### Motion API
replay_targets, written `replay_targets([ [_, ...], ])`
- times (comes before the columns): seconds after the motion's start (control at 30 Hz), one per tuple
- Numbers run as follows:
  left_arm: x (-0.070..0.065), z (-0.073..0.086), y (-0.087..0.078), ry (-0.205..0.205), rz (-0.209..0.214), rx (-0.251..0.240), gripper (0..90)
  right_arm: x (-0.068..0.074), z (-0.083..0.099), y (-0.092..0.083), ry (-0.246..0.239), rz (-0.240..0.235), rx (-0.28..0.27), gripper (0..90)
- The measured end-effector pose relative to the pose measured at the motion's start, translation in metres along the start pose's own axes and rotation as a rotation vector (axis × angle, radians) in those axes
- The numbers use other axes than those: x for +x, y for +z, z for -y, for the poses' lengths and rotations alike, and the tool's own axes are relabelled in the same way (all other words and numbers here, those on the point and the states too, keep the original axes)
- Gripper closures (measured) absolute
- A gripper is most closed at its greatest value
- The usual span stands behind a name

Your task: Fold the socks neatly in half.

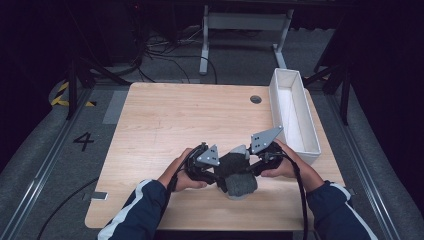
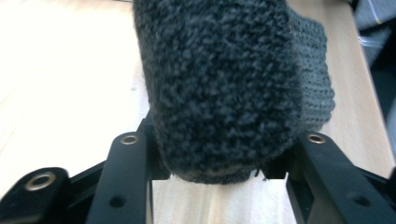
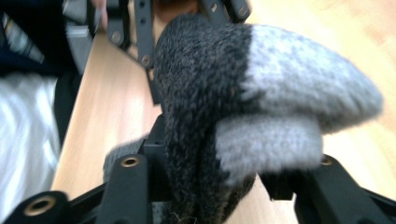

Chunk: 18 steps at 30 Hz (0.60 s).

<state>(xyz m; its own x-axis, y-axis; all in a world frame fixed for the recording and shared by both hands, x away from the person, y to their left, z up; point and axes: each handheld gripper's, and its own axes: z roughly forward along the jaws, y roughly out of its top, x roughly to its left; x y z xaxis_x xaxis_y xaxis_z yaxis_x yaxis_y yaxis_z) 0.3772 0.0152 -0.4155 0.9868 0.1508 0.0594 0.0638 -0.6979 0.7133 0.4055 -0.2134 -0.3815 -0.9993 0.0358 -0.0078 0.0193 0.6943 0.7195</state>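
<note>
We see a light wooden table (image 1: 165, 120) with a small round grommet hole (image 1: 255, 99) near its far edge, and along its right side a long, narrow white box (image 1: 296, 116) with an open top. Beyond the table, on the grey floor, stand the white legs of another frame (image 1: 245, 30) amid a tangle of black cables (image 1: 160, 55). To the left, the floor bears a painted number four (image 1: 83, 140) and yellow-and-black hazard tape (image 1: 62, 96).

Left gripper (image 1: 218, 172) and right gripper (image 1: 248, 162) tip to tip, jaws part-closed
</note>
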Motion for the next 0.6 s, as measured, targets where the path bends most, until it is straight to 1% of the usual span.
replay_targets([
  [0.07, -0.003, -0.003, 0.001, 0.015, 0.012, 0.003, 58.6, 0.001, -0.004, 0.001, -0.005, -0.011, 0.063, 38.9],
  [0.1, -0.004, -0.005, 0.001, 0.032, 0.009, 0.013, 59.0, 0.001, -0.006, 0.001, -0.004, -0.003, 0.081, 34.5],
  [0.13, -0.005, -0.007, 0.002, 0.032, 0.012, 0.023, 59.3, 0.000, -0.009, 0.003, 0.003, 0.010, 0.106, 30.0],
  [0.17, -0.005, -0.008, 0.003, 0.042, 0.012, 0.021, 59.3, 0.000, -0.012, 0.004, 0.005, 0.019, 0.119, 26.6],
  [0.2, -0.005, -0.008, 0.003, 0.037, 0.010, 0.028, 59.3, 0.000, -0.014, 0.005, 0.003, 0.016, 0.136, 26.2],
  [0.27, -0.004, -0.008, 0.004, 0.036, 0.010, 0.026, 59.2, 0.001, -0.017, 0.008, -0.016, 0.027, 0.173, 31.2],
  [0.3, -0.004, -0.008, 0.004, 0.036, 0.010, 0.026, 59.1, 0.000, -0.018, 0.007, -0.019, 0.027, 0.179, 36.4],
  [0.33, -0.003, -0.006, 0.003, 0.028, 0.006, 0.032, 58.9, 0.000, -0.017, 0.006, -0.026, 0.011, 0.188, 44.0],
  [0.37, -0.001, -0.006, 0.002, 0.015, -0.013, 0.032, 58.5, 0.000, -0.017, 0.006, -0.031, 0.008, 0.192, 47.8],
  [0.4, -0.001, -0.006, 0.002, 0.015, -0.013, 0.032, 57.9, 0.000, -0.017, 0.006, -0.031, 0.008, 0.192, 47.8],
  [0.43, 0.000, -0.006, 0.001, 0.005, -0.029, 0.031, 57.9, 0.000, -0.016, 0.005, -0.041, 0.014, 0.194, 51.6],
  [0.47, 0.002, -0.006, 0.001, -0.013, -0.035, 0.022, 56.1, 0.001, -0.016, 0.003, -0.047, 0.024, 0.197, 55.3],
  [0.5, 0.003, -0.005, 0.001, -0.038, -0.042, 0.010, 54.7, 0.001, -0.016, 0.002, -0.055, 0.036, 0.202, 57.0],
  [0.57, 0.004, -0.004, 0.000, -0.052, -0.039, -0.004, 53.9, 0.001, -0.016, 0.000, -0.054, 0.064, 0.195, 58.7],
  [0.6, 0.004, -0.002, -0.001, -0.071, -0.054, -0.010, 52.1, 0.002, -0.016, 0.000, -0.062, 0.070, 0.195, 59.3],
])
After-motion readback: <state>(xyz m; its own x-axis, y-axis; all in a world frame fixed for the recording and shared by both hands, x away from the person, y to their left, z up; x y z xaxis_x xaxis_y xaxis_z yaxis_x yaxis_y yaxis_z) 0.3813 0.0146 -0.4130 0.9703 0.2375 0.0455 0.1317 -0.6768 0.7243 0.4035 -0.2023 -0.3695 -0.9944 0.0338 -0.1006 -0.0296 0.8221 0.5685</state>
